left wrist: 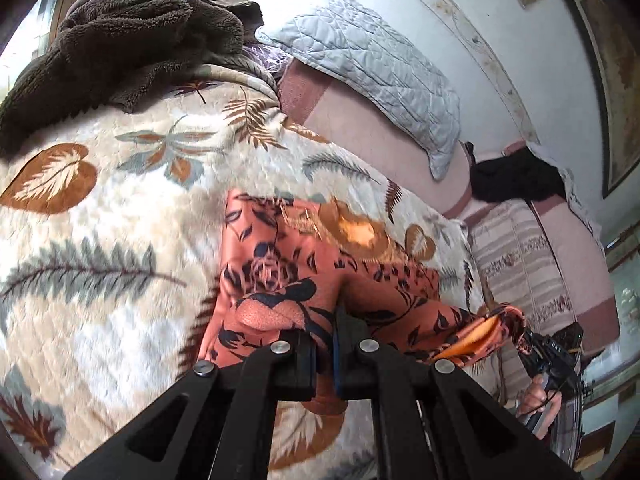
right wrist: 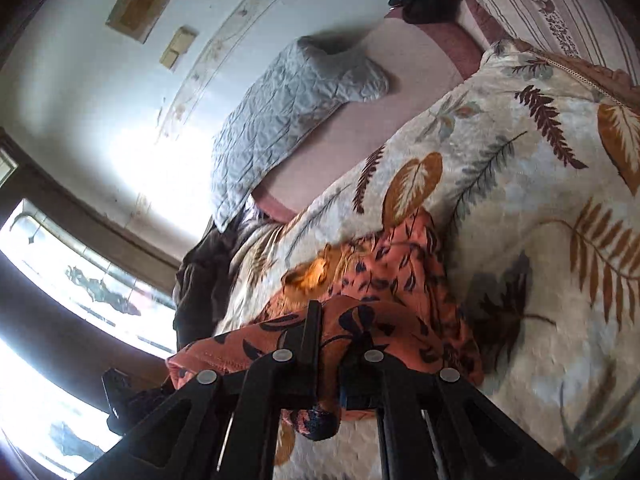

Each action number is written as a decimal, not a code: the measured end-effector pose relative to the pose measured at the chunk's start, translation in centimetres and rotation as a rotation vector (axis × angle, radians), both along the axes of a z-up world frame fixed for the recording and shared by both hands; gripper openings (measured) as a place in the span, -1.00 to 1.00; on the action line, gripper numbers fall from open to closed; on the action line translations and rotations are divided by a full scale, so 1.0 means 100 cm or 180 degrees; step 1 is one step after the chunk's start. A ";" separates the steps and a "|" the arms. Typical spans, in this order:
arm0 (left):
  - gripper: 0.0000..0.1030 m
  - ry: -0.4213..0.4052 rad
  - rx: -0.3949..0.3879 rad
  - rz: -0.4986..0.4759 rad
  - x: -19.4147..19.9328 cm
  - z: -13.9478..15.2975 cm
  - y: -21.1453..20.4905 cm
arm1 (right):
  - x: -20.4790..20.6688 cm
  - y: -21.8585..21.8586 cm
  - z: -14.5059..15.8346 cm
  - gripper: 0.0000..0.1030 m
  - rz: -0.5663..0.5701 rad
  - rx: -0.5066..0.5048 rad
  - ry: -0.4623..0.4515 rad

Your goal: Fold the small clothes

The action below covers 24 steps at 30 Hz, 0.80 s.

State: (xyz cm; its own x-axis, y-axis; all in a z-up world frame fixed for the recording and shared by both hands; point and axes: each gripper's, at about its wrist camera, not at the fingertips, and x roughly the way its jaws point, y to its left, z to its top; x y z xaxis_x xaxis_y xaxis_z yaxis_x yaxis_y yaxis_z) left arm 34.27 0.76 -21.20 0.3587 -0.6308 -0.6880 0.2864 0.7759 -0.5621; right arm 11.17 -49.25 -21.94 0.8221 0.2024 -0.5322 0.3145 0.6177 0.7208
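One orange floral garment (left wrist: pixel 304 256) hangs stretched above the leaf-print blanket (left wrist: pixel 120 208) on the bed, pinched at two edges: the left tongs (left wrist: pixel 335 320) and right tongs (right wrist: pixel 328 320) are each clamped on it. Around it lie one brown fleece (left wrist: pixel 132 36), one quilted pillow (left wrist: pixel 372 68) and one black cloth (left wrist: pixel 516 178), none blocking the way.

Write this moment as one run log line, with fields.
left gripper: shut on orange floral garment | right gripper: shut on same garment | surface: leaf-print blanket
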 end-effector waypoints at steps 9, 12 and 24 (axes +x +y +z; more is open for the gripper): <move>-0.87 0.0646 0.0149 0.0433 0.110 -0.115 -0.044 | 0.103 -0.063 -0.121 -0.81 -0.0407 0.0704 0.0172; -0.82 0.0838 -0.0209 0.0548 0.118 -0.142 -0.030 | 0.118 -0.080 -0.157 -0.71 -0.0415 0.1129 0.0190; 0.13 0.0186 -0.0693 0.1504 0.071 -0.101 0.046 | 0.099 -0.095 -0.149 0.54 -0.0528 0.1477 -0.0050</move>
